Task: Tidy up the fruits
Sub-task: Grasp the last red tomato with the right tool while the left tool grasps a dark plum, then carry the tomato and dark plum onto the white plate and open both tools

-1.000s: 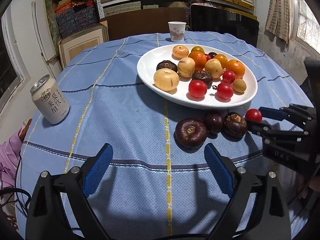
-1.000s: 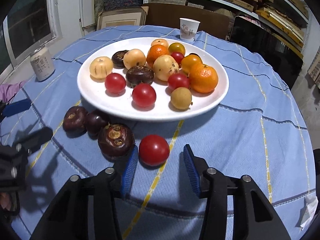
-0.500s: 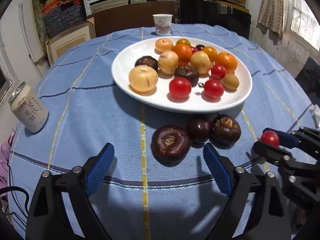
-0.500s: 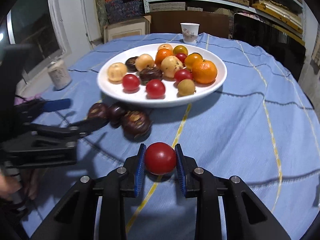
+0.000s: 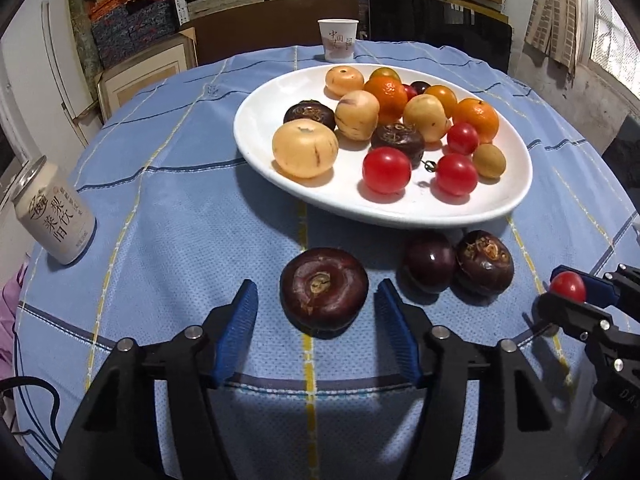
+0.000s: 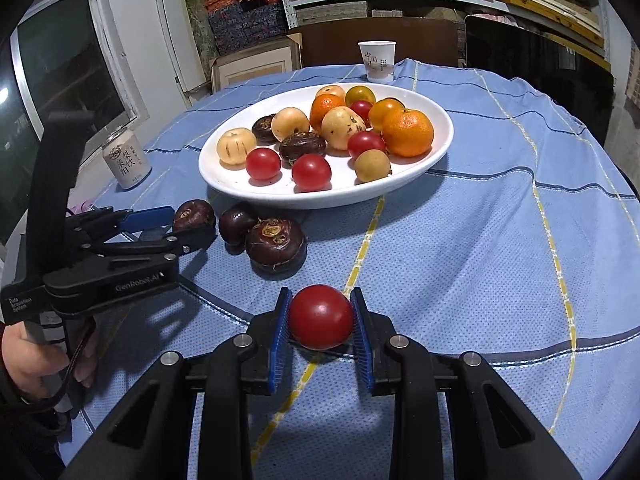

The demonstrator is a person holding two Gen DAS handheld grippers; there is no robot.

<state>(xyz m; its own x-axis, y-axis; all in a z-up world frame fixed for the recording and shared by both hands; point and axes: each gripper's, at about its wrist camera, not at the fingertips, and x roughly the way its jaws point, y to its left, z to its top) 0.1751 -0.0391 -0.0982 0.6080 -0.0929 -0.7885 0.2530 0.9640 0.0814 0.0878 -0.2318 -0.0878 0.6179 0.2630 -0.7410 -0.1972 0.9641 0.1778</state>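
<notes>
Storeroom setting: round table under a blue checked cloth (image 6: pixel 460 240), shelves of boxes behind, window on the left wall.

Right gripper (image 6: pixel 321 322): jaws pressed onto a red tomato (image 6: pixel 321 317), pads touching both its sides, at the near edge of the table above a yellow stripe in the cloth. In the left wrist view the same tomato (image 5: pixel 567 286) shows between the blue pads at the right edge.

Left gripper (image 5: pixel 316 316): jaws closing, with a dark chestnut (image 5: pixel 324 291) lying between them on the cloth; pads on either side, a gap showing on both, not pressing. A hand (image 6: pixel 28 356) holds this gripper's handle at the near left edge.

Nearby on the cloth: a dark plum (image 5: pixel 429 261) and a second chestnut (image 5: pixel 485 262), touching each other, just right of the first chestnut and just in front of the plate. Nothing stands between the left jaws and their chestnut.

Plate (image 5: pixel 256 128): white, oval, mid-table, holding oranges, pale yellow fruits, dark chestnuts, red tomatoes and one small tan fruit, mostly crowded toward its far half.

Can (image 5: pixel 54 216): upright, white with dark lettering, near the left edge, well apart from the plate.

Paper cup (image 5: pixel 338 39): upright at the far edge, behind the plate.
</notes>
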